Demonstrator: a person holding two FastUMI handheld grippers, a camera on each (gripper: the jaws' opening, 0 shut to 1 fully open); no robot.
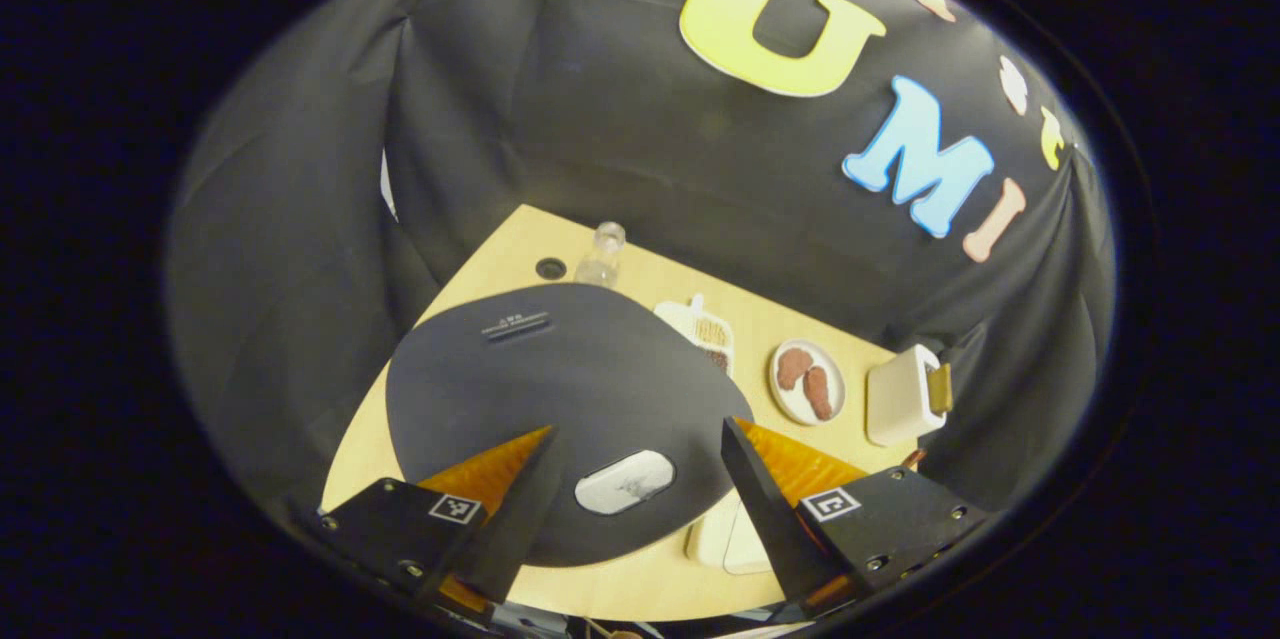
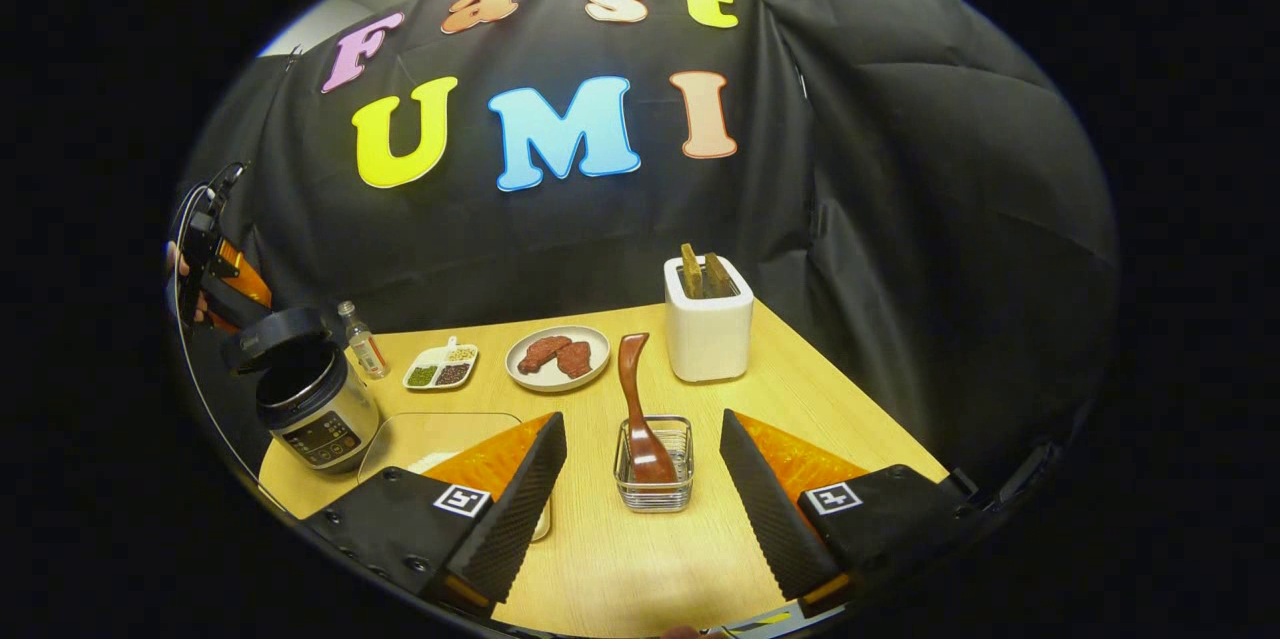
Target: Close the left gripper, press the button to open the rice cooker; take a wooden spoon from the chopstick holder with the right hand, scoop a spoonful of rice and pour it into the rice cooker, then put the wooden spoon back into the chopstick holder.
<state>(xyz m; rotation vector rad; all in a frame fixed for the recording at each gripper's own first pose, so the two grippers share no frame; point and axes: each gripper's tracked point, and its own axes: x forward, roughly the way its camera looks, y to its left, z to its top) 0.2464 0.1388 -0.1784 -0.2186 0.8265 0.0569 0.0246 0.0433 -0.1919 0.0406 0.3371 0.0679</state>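
The rice cooker [image 2: 315, 409] stands at the table's left with its black lid [image 2: 272, 334] tilted up and the inner pot showing. In the left gripper view the lid's dark top [image 1: 560, 389] lies just below my left gripper [image 1: 640, 429], which is open, its jaws wide apart to either side of a pale oval button [image 1: 625, 482]. A wooden spoon [image 2: 638, 399] stands upright in the wire chopstick holder [image 2: 655, 484]. My right gripper [image 2: 640, 509] is open just in front of the holder, touching nothing. A clear rice container [image 2: 430, 439] sits beside its left finger.
A white toaster [image 2: 708, 324] with bread stands at the back right. A plate of meat [image 2: 557, 357], a small divided tray [image 2: 440, 366] and a little bottle [image 2: 362, 339] line the back. The left gripper [image 2: 215, 264], held by a hand, hovers above the cooker.
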